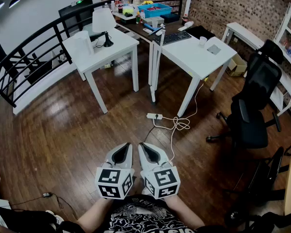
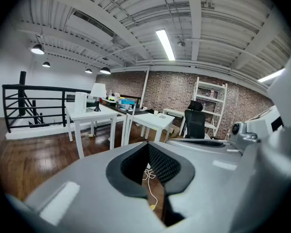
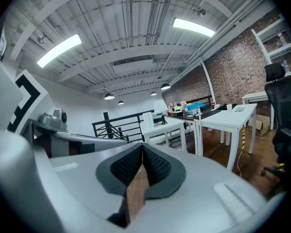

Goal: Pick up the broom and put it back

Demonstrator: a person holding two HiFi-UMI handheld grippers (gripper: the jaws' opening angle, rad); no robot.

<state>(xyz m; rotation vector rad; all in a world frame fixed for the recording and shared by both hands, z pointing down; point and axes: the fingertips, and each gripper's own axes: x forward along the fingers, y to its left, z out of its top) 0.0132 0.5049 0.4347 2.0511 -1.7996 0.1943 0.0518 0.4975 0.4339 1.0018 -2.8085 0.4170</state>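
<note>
No broom shows in any view. Both grippers are held side by side low in the head view, close to the person's body, above the dark wooden floor [image 1: 63,135]. The left gripper [image 1: 128,146] has its jaws together with nothing between them; in the left gripper view its tips [image 2: 148,145] meet, and only floor and a white cable show through the slit below. Just to its right, the right gripper [image 1: 140,146] is also shut and empty, and in the right gripper view its pads [image 3: 143,148] touch. Each carries its marker cube toward the person.
Two white tables [image 1: 102,46] [image 1: 199,56] stand ahead, with a lamp [image 1: 103,23] and a keyboard [image 1: 172,37]. A power strip [image 1: 155,116] with a looped cable lies on the floor. A black office chair [image 1: 252,115] stands right; a black railing [image 1: 29,57] runs along the left.
</note>
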